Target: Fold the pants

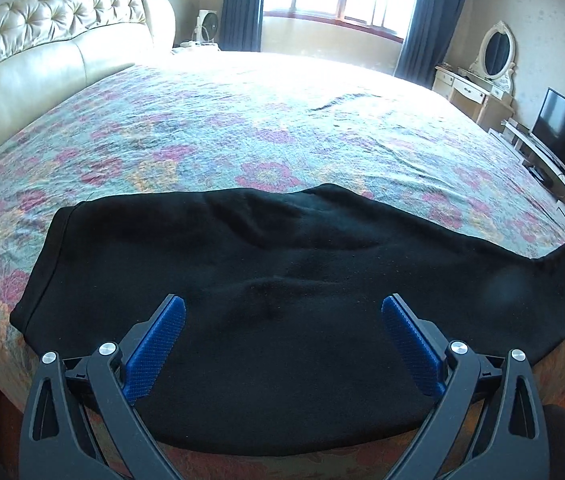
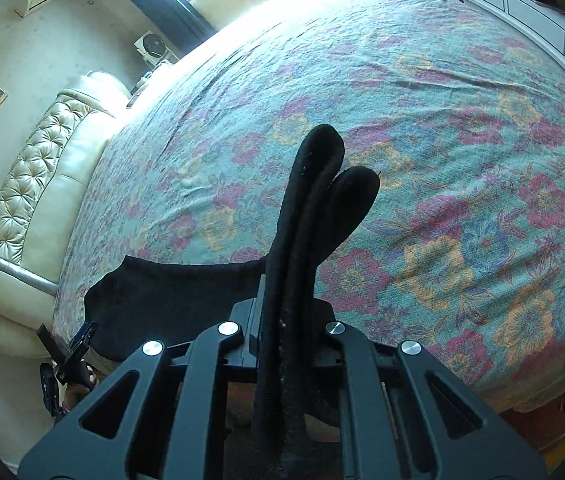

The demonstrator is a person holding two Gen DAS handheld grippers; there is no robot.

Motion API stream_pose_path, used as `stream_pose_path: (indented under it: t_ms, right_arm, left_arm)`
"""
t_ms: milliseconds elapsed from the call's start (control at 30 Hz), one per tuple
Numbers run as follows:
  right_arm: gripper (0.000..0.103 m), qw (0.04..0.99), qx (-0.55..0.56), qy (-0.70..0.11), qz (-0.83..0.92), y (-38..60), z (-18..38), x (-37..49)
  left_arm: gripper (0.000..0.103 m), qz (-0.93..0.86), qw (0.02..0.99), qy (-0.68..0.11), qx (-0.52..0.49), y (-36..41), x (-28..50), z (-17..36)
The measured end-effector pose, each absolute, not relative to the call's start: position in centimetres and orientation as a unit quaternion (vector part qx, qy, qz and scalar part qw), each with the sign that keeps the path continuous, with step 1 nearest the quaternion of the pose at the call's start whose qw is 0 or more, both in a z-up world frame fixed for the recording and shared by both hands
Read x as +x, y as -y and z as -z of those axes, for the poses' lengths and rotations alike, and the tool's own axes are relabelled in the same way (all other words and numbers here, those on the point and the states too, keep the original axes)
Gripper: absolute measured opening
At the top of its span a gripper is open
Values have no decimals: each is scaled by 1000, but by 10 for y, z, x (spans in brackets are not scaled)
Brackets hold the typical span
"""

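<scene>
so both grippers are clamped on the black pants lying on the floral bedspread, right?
Not both. Only the right gripper is shut on the black fleece pants; the right wrist view shows the bunched fabric pinched between its fingers. In the left wrist view the left gripper is wide open above the pants, nothing between its blue fingers. The pants do lie on the floral bedspread.
</scene>
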State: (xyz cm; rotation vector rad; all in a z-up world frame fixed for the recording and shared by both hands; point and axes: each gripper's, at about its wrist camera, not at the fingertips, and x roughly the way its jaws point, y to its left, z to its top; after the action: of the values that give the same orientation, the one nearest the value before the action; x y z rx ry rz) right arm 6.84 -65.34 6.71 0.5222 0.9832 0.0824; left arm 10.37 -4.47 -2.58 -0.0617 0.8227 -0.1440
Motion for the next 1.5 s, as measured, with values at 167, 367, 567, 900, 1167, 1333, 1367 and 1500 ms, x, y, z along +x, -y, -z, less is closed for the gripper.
stream_pose_path:
  t_ms: [167,367,567,900,1167,1333,1367,1500]
  right_arm:
    - [11,859,232,-453,-51,604,-86,72]
    - [11,867,194,-453,-67,540,-93,85]
    - [11,868,181,-454,-90,487,-93,93]
    - [11,859,157,-473,-117,418,-75,109]
    - [12,846,110,-510,-112,361,-39,133]
    - [12,833,100,-533,-106,335,-11,149]
    - [12,832,97,-537,-104,331,-6,152]
    - [12,822,90,-554,-96,317,17,162]
  left_arm:
    - [98,17,917,-399,7,42,100,18]
    - [98,7,933,-359,25,38,84,-1]
    - [98,63,937,-340,-52,31,72,-22]
    - [98,89,932,-350,-29,36,51,-22]
    - [98,86,928,-356,-61,18,48,-18]
    - [98,90,929,-354,-66,15,46,-19]
    - [98,90,929,-354,-65,15,46,-19]
    - [98,94,928,-354,-67,14,45,-19]
